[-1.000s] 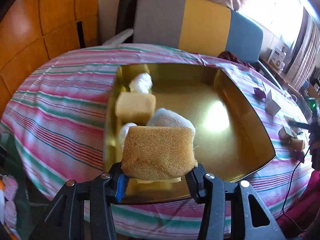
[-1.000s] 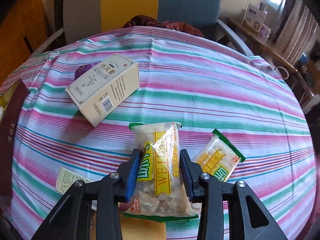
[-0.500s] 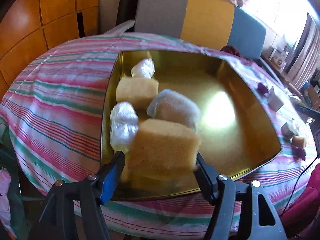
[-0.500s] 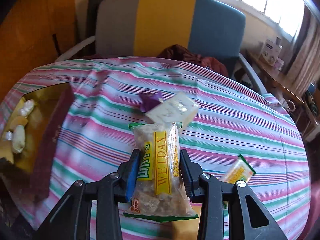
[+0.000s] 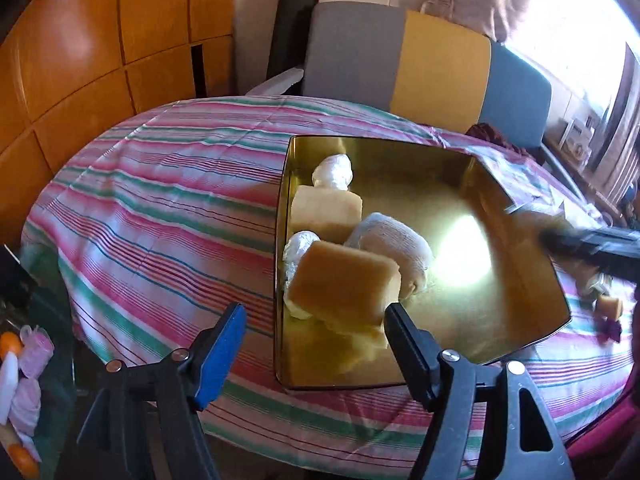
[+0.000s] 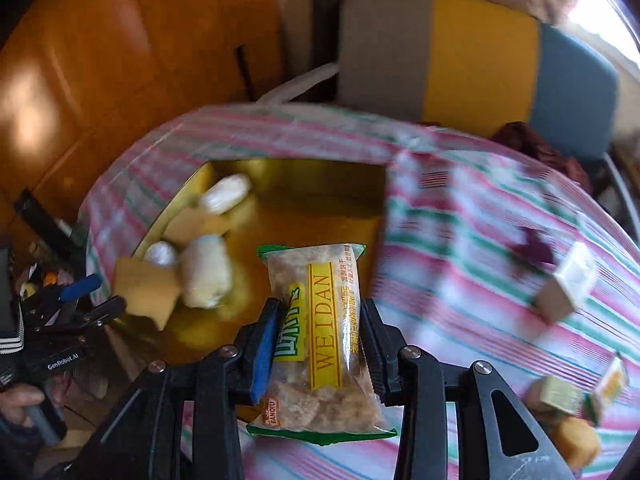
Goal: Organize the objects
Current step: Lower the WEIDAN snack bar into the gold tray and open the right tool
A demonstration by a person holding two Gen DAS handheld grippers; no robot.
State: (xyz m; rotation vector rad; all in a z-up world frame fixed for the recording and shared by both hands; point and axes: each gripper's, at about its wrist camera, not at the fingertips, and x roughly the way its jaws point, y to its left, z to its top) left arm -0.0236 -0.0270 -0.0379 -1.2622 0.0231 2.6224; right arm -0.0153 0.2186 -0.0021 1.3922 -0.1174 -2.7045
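On a striped tablecloth (image 5: 160,208), our left gripper (image 5: 312,320) gapes wide behind a sponge (image 5: 344,280); our right gripper (image 6: 316,320) clamps a snack packet (image 6: 320,320), probably next released into the gold tray (image 5: 520,300) ahead.

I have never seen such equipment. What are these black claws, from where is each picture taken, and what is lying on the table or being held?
They are two hand-held grippers; a person works them, and each carries its own camera looking along the fingers. In the left view, the left gripper is open before a gold tray on the striped tablecloth. The tray holds sponges, such as the brown sponge, and white wrapped bundles. In the right view, the right gripper clamps a snack packet. Small boxes lie blurred further right.
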